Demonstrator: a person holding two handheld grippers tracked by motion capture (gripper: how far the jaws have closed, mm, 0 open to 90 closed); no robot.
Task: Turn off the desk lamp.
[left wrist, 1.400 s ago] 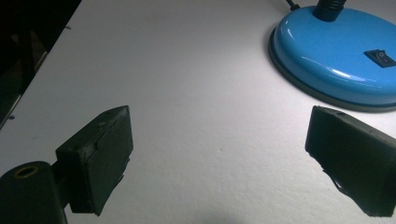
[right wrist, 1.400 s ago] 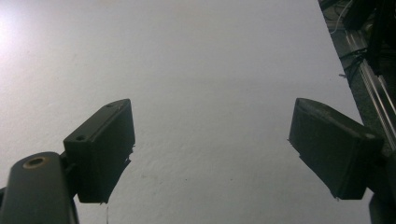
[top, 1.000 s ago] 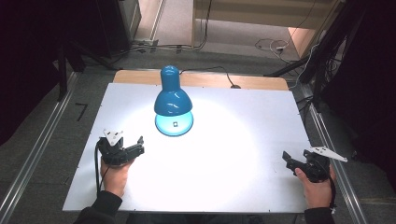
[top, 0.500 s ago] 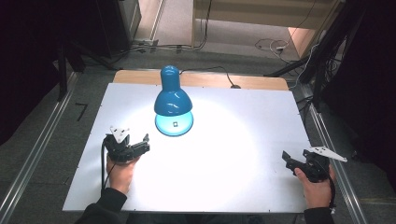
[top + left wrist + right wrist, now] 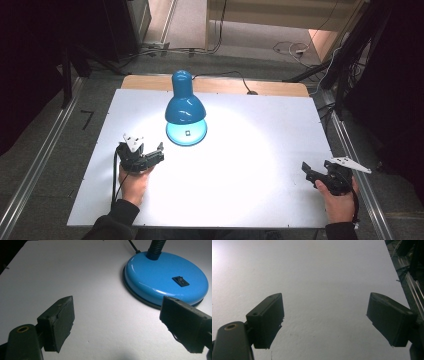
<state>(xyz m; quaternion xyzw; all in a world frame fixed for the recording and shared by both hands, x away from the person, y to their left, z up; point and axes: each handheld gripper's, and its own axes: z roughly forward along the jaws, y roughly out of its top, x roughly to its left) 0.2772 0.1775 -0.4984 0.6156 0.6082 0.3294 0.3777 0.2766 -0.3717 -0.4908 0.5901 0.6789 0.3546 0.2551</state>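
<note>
A blue desk lamp (image 5: 185,102) stands lit at the back middle of the white table (image 5: 260,135), its shade bent down over its round base (image 5: 186,133). In the left gripper view the base (image 5: 160,277) lies ahead to the right, with a black rocker switch (image 5: 180,281) on top and the black flexible neck (image 5: 156,247) rising behind. My left gripper (image 5: 159,151) is open, a short way left of the base, with nothing between its jaws (image 5: 117,325). My right gripper (image 5: 306,171) stands open over bare table near the right edge (image 5: 325,320).
The lamp's black cord (image 5: 235,80) runs off the back of the table over a wooden strip (image 5: 280,89). Metal rails (image 5: 37,165) flank the table on both sides. Dark stands and cables (image 5: 345,60) crowd the floor at the back right.
My left gripper has moved forward and to the right, closer to the lamp base. The right gripper has barely moved.
</note>
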